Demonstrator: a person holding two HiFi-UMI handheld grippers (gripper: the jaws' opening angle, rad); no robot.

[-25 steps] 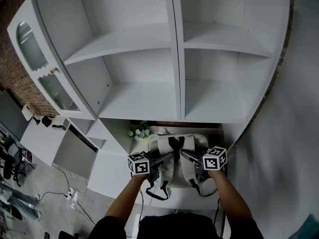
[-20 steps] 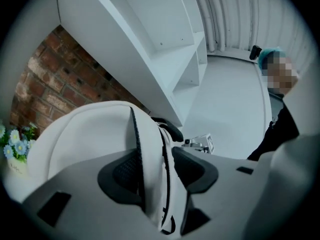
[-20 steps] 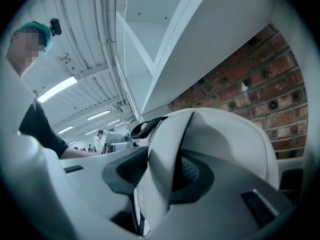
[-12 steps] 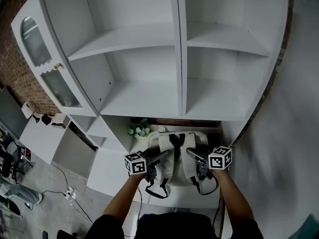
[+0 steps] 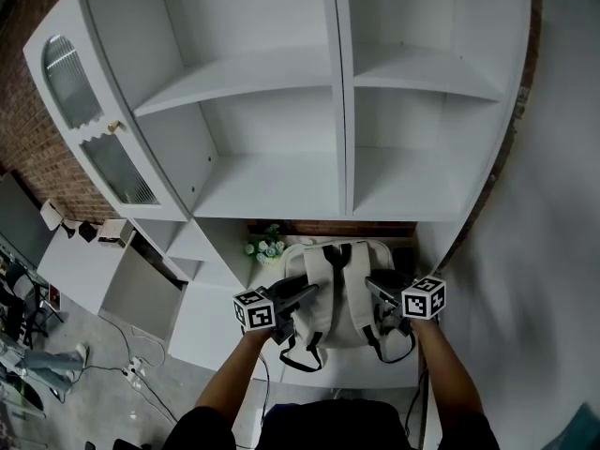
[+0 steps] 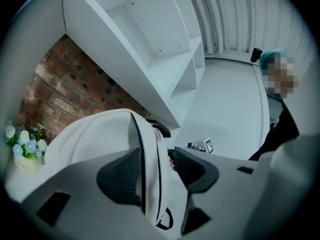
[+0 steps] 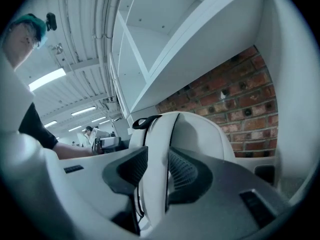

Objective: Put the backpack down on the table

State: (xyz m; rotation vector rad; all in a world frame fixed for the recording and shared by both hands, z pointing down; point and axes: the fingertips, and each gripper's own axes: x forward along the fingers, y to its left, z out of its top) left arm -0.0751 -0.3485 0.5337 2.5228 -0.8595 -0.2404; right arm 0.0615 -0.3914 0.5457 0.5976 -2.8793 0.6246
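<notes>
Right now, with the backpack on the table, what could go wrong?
The left tool has just been opening with the backpack between its jaws; the right tool alone clamps it, so pulling back could drag it off the table.
A slump sideways may hit the flowers beside it.

The backpack (image 5: 337,284) fills the middle of the niche. Flowers (image 5: 265,247) stand at its 10 o'clock, a brick wall (image 5: 319,229) closes 12, a side panel (image 5: 448,247) closes 3, and a shelf (image 5: 281,190) roofs it. The table (image 5: 265,277) offers room at 9, and 6 is open
</notes>
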